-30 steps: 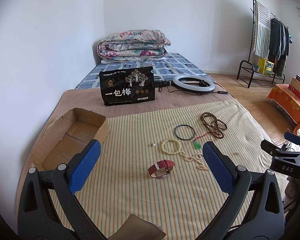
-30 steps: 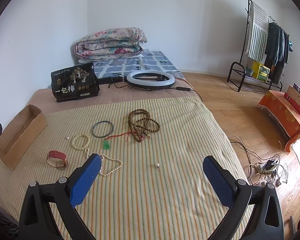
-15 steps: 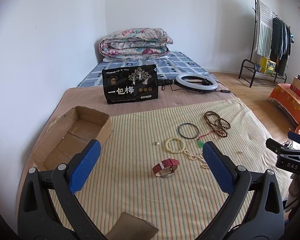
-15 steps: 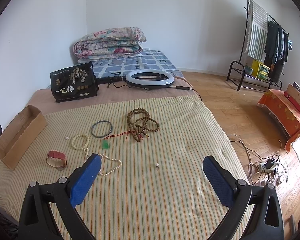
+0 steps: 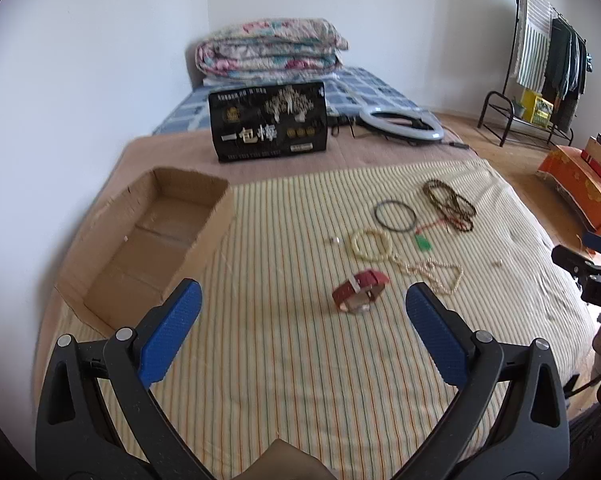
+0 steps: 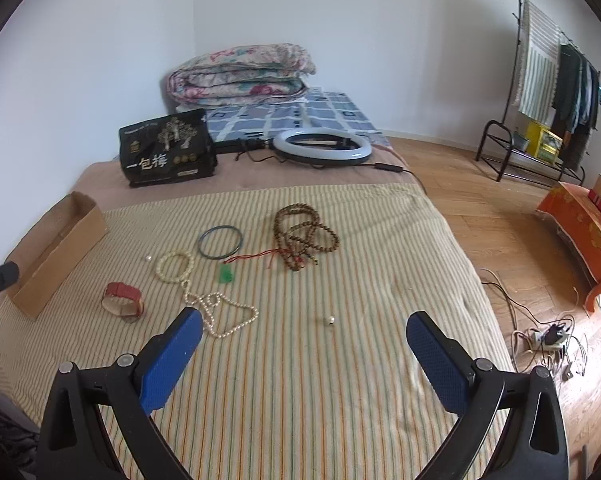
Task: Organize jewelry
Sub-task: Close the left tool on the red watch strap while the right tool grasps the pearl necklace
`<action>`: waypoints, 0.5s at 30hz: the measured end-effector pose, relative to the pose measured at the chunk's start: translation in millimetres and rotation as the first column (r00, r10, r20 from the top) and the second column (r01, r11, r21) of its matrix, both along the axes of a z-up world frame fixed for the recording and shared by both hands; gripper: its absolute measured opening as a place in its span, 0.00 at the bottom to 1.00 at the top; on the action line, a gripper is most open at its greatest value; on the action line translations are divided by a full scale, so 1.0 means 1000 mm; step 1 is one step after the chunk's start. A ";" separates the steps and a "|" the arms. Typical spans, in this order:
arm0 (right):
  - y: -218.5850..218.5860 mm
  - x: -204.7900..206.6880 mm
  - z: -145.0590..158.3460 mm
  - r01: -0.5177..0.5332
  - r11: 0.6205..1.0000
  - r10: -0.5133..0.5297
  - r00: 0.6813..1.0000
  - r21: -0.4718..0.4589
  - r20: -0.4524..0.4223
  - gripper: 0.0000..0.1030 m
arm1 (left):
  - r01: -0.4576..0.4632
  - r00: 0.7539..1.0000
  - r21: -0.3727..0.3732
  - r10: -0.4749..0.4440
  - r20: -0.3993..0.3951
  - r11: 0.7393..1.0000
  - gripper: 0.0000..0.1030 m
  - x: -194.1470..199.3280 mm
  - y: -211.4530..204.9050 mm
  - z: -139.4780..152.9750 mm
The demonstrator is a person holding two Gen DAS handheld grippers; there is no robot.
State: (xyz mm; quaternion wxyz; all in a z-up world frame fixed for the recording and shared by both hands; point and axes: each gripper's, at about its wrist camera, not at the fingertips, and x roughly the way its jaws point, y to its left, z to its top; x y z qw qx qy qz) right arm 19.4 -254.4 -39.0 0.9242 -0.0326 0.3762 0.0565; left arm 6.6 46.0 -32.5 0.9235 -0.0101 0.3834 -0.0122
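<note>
A bed [image 6: 340, 380] with a striped cover stands against white walls, a clothes rack [image 6: 548, 92] beyond. An open box [image 5: 156, 248] sits at its left edge. Jewelry lies mid-bed: brown beads [image 6: 304, 236], pearl strand [image 6: 220, 312], bangle [image 6: 220, 242], red watch [image 5: 360, 290]. Left tool [image 5: 300, 308] and right tool [image 6: 304, 328] gape wide, empty.

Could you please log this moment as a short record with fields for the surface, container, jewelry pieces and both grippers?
surface: striped blanket
container: cardboard box, open, no jewelry visible inside
jewelry on blanket: red watch, cream bead bracelet, pearl necklace, dark bangle, green pendant, brown prayer beads, two loose pearls
left gripper: open, holding nothing, above the blanket
right gripper: open, holding nothing
</note>
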 end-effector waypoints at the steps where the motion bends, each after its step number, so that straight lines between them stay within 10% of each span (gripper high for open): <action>1: 0.001 0.000 -0.001 -0.009 1.000 0.009 1.000 -0.004 -0.002 1.00 | 0.006 1.000 -0.005 -0.006 -0.015 1.000 1.00 0.000 0.000 -0.003; 15: 0.033 0.026 -0.024 -0.183 0.980 0.178 0.982 -0.075 -0.065 1.00 | 0.162 0.981 0.058 -0.154 -0.119 0.985 1.00 0.021 -0.025 -0.029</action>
